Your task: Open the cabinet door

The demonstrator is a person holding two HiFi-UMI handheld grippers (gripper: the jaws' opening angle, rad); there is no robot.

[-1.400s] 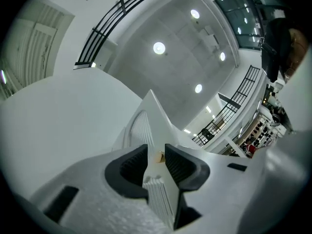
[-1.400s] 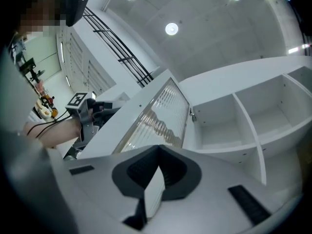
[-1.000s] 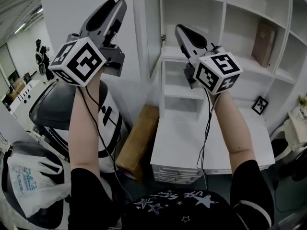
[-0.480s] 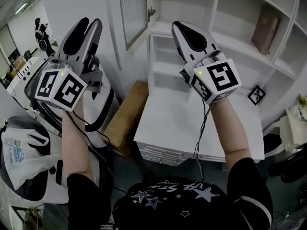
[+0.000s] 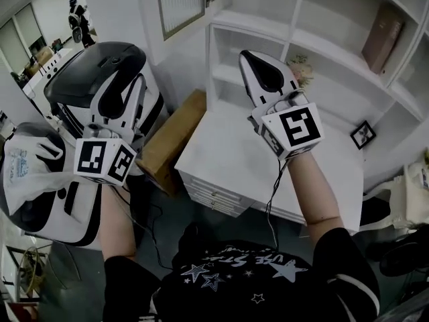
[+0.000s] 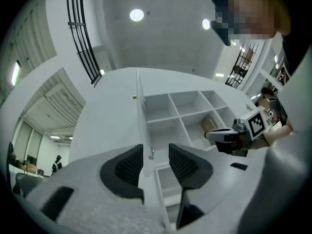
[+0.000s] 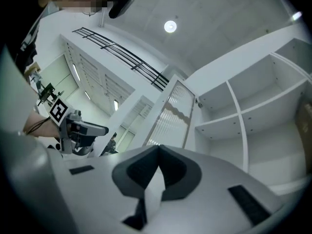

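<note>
**Both grippers are clear of the cabinet door, which stands open.**

Your left gripper (image 5: 127, 86) is at the left of the head view, in front of a black-and-white machine (image 5: 80, 66). Its jaws stand partly apart and have just been opening. They hold nothing: in the left gripper view only the far-off edge of the door shows through the gap. Your right gripper (image 5: 253, 62), near the centre, has its jaw tips pressed together with nothing between them. The cabinet door (image 5: 181, 2), with its ribbed glass panel, is swung open at the top of the head view, left of centre, beside the white shelves (image 5: 315, 42). Neither gripper touches it. A brown book (image 5: 382, 42) leans in a shelf at the upper right. A cardboard box (image 5: 175, 143) stands just beside the white desk (image 5: 234, 159).
</note>
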